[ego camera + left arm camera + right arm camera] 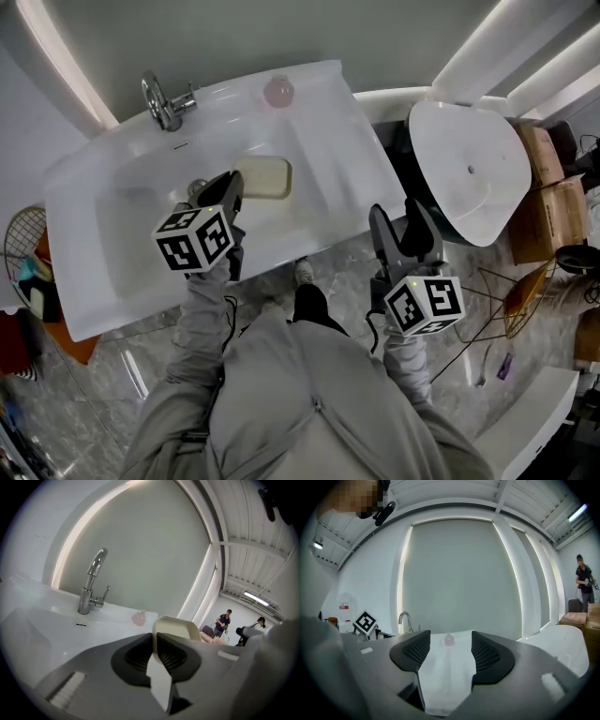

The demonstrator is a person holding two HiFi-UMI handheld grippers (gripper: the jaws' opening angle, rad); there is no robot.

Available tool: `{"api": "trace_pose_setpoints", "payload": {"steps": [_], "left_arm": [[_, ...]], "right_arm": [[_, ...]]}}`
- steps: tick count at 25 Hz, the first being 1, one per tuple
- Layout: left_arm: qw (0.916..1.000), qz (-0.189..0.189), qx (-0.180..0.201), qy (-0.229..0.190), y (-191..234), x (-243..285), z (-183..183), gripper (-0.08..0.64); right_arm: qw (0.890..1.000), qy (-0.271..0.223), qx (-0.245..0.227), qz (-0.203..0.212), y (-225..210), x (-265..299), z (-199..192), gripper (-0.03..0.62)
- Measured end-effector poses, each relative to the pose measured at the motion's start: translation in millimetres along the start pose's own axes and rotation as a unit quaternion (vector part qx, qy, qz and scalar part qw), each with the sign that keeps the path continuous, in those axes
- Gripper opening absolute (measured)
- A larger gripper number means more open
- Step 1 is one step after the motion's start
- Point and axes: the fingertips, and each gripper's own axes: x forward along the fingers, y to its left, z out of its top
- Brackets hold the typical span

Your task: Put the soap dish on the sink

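Head view looks down on a white sink (337, 169) with its basin toward the left and a flat deck along the right edge. Beyond the right edge stands a white bathtub (469, 169), with cardboard boxes (553, 187) past it. The cream soap dish (265, 178) sits over the basin's right side, just inside the deck. The left gripper (232, 183) holds it by the near rim, and I cannot tell whether its far end touches the sink. In the left gripper view the jaws are clamped on that thin rim, and the dish (176, 627) stands out ahead of them. The right gripper (394, 220) hangs off the sink's front right corner, over the marble floor. Its own view shows the jaws apart with nothing between them. A chrome faucet (164, 98) rises at the back left corner, and a small pink object (279, 91) rests on the back edge. The dish looks rigid, light and glossy, likely plastic or ceramic. Pinched at one rim it may swivel or slip, so a hold midway along a long side should steady it, and it wants a gentle set-down on the flat deck. No brand shows. The cubes carry only black square markers, and a small red-and-white wall sign (343, 605) is too small to read.
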Motion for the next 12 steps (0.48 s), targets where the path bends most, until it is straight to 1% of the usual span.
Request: {"api": "trace_pose_setpoints", "payload": {"steps": [7, 12], "left_arm": [[0.9991, 0.02, -0.002, 0.037, 8.8, 65.5, -12.3, 0.084], [0.9967, 0.033, -0.011, 0.073, 12.7, 105.4, -32.5, 0.084]], "right_arm": [[1.0, 0.008, -0.001, -0.001, -28.6, 29.7, 3.4, 0.261], [1.0, 0.017, 0.001, -0.007, -53.8, 40.7, -2.6, 0.261]]}}
